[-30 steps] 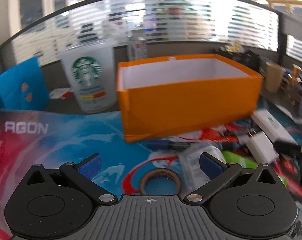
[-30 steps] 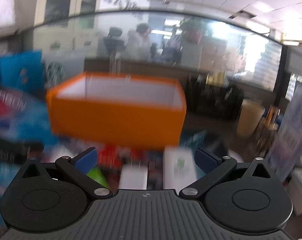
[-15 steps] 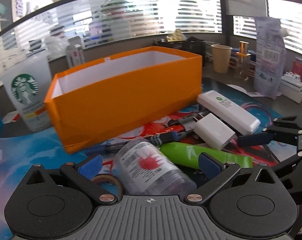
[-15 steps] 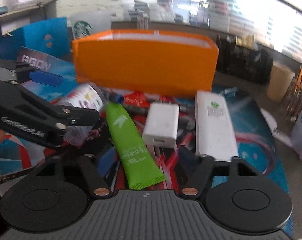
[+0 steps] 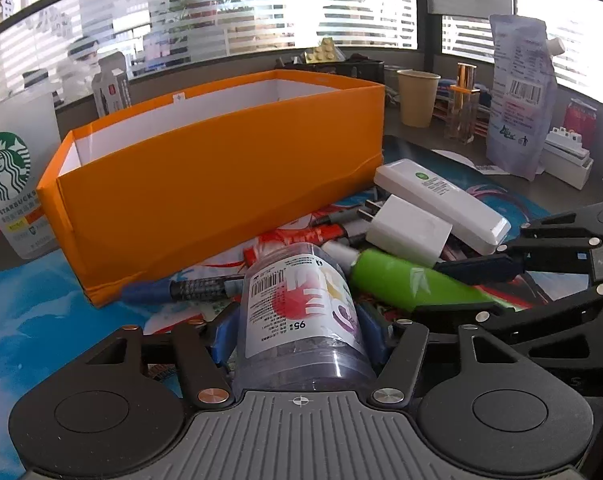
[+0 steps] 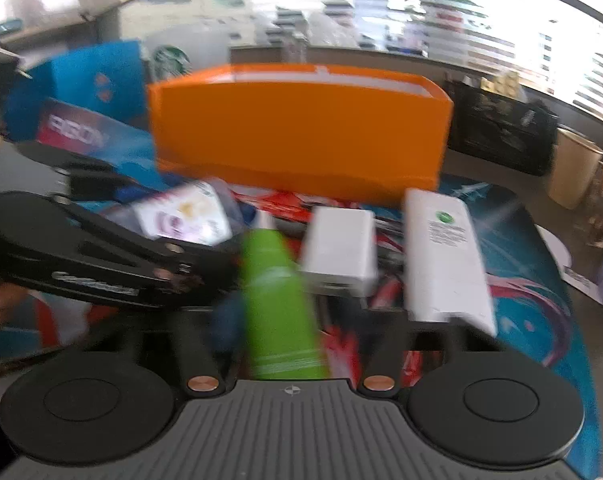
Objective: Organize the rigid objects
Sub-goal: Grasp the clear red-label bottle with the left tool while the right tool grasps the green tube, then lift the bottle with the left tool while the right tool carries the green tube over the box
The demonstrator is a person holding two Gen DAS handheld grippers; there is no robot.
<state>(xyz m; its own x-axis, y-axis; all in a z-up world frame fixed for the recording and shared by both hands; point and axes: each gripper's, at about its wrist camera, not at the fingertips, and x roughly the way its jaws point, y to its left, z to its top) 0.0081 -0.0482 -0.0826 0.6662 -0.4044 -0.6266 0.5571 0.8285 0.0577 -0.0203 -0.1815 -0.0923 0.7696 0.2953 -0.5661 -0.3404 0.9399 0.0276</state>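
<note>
While left gripper (image 5: pixel 299 334) fingers clamp clear bottle (image 5: pixel 299 312) | right gripper (image 6: pixel 289 344) fingers straddle green tube (image 6: pixel 279 300), grip unclear

Clear labelled bottle (image 5: pixel 301 312) lies beside green tube (image 5: pixel 405 280), before orange box (image 5: pixel 221 176).

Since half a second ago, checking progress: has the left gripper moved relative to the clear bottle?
Yes. The left gripper has advanced toward the orange box and closed around the bottle, which earlier lay between open fingers.

Both grippers, left gripper (image 5: pixel 299 334) and right gripper (image 6: pixel 285 336), are matte black with ribbed grey bases, round hubs, shiny rivets and blue fingertip pads (image 5: pixel 223 336).
</note>
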